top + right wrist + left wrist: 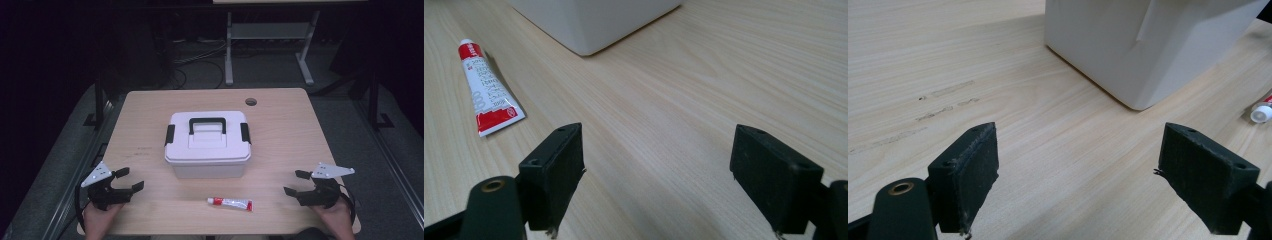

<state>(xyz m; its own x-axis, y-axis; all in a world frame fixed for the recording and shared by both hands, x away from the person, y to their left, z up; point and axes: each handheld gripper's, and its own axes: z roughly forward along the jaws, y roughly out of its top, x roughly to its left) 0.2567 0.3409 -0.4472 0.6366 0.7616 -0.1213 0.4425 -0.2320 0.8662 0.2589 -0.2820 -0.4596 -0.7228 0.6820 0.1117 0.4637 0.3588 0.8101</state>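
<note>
Grippers, left (127, 180) and right (294, 183), gape wide and empty over pale woodgrain table (300, 135); boxy white plastic case (207, 145), crimped tube (230, 202) between.

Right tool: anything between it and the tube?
Nothing: bare tabletop separates the open right tool from the tube in the right gripper view; the high view agrees.

Overhead light falls evenly on the table (280, 125); the surroundings are dark. Shadows are soft and short. Both gripper views are slightly soft in the foreground.
</note>
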